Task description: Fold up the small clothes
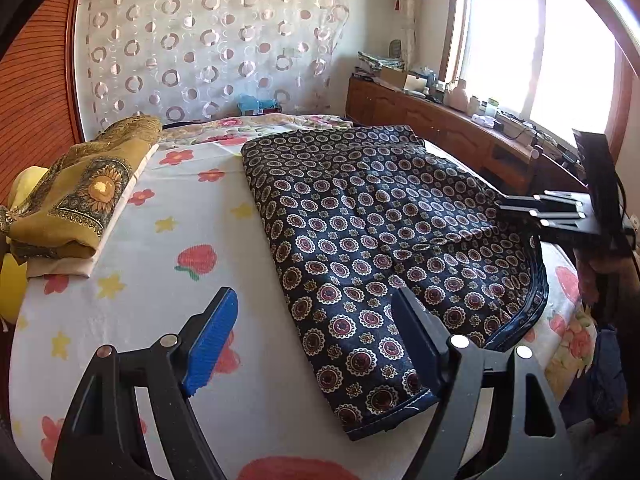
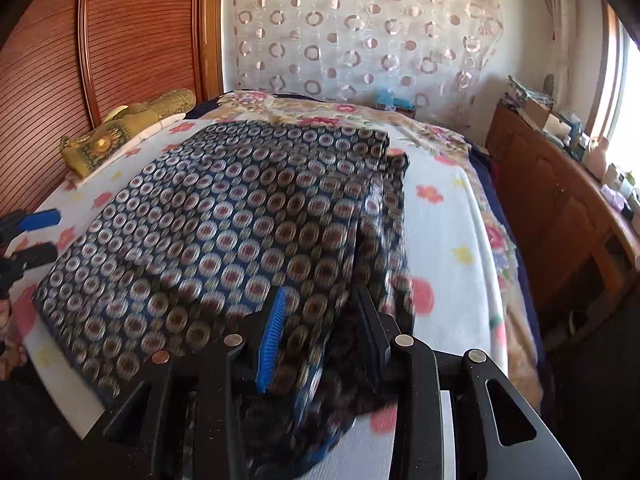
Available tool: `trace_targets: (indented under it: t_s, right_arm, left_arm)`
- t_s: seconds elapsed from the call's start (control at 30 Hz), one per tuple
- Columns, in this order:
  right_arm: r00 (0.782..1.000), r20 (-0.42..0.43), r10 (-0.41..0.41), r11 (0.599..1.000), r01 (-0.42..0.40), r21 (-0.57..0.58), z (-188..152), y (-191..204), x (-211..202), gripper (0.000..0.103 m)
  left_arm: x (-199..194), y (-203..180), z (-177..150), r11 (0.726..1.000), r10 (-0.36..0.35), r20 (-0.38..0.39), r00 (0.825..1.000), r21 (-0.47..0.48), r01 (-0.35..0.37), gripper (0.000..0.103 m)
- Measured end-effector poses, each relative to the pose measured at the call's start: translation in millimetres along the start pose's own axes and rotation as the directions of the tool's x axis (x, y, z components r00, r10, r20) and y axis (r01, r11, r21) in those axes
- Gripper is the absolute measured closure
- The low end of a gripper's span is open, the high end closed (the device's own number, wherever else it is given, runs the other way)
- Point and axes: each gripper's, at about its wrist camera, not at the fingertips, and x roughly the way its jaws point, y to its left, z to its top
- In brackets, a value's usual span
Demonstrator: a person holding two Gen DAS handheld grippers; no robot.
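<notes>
**Limp printed cloth, half folded on the bed**

The dark medallion-print garment (image 1: pixel 360 240) lies flat across the bed (image 1: pixel 120 312), filling the middle of the left wrist view from 12 o'clock down to 6. It looks thin, light and soft, with a bound hem along its near edge; I judge it will drape and slide on itself rather than hold a crease, so it wants a pinch at a corner or doubled edge, not mid-panel.

The left gripper (image 1: pixel 316 344) hangs released, jaws wide, its right finger over the cloth's near corner at 5 o'clock and nothing between the pads.

The right gripper (image 2: pixel 320 340) has a bunched fold of the cloth between its fingers at 6 o'clock in its own view. The jaws are partly apart; motion blur hides whether the pads press it.

A folded yellow scarf (image 1: pixel 80 200) sits well apart at 9 o'clock.
</notes>
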Motion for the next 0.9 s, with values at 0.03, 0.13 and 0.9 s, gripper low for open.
trace_targets:
  t_s: [0.03, 0.13, 0.9]
  right_arm:
    - [1.0, -0.006, 0.002, 1.0, -0.002, 0.009, -7, 1, -5, 0.067]
    - [1.0, -0.028, 0.005, 0.998, -0.004, 0.06, -19, 0, -16, 0.067]
    - [0.999, 0.004, -0.053, 0.996, 0.053, 0.073, -59, 1, -65, 0.09]
  left_arm:
    - [0, 0, 0, 1.0, 0.0, -0.001, 1.0, 0.001, 0.0, 0.023]
    - [1, -2, -2, 1.0, -0.001, -0.007, 1.0, 0.005, 0.001, 0.023]
    - [-3, 1, -25, 0.997, -0.081, -0.088, 0.993, -0.01, 0.08, 0.058]
